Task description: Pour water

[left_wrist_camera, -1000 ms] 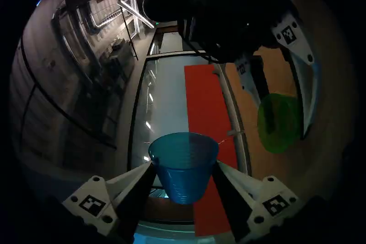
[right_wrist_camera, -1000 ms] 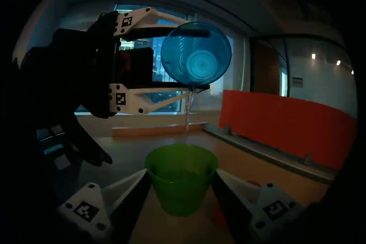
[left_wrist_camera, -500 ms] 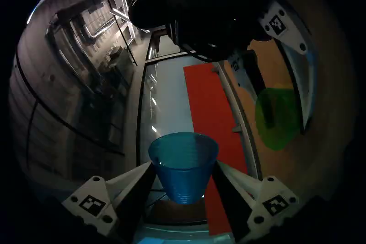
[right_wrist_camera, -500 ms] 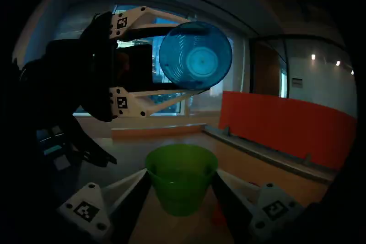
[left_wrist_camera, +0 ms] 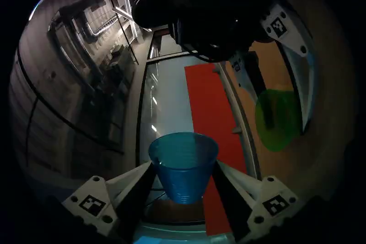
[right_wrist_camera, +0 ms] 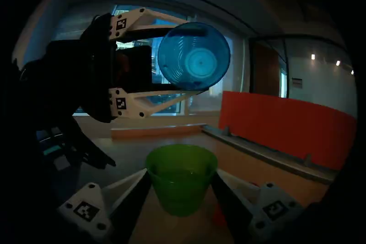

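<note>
Blue plastic cup [left_wrist_camera: 184, 166] is clamped between the two fingers of your left hand-held gripper [left_wrist_camera: 183, 165], both fingers pressing on its sides. In the right gripper view that cup sits up at 12 o'clock, tipped over on its side so you're looking straight into its open mouth, with the window bright behind it.

Your right hand-held gripper [right_wrist_camera: 181, 173] is grasping the green cup [right_wrist_camera: 181, 180] the same way, a finger tight against each side. That cup stands upright with its mouth up, down at 6 o'clock in the right gripper view, and it's directly below the blue one, well apart from it. Looks like a water line partway up inside the green cup, but the light is dim, so I can't tell for sure.

From the left gripper view, the green cup shows out at 3 o'clock over the wooden table [left_wrist_camera: 320, 152]. A red panel [right_wrist_camera: 288, 125] runs along the far edge of the table, at about 3 o'clock in the right gripper view.
</note>
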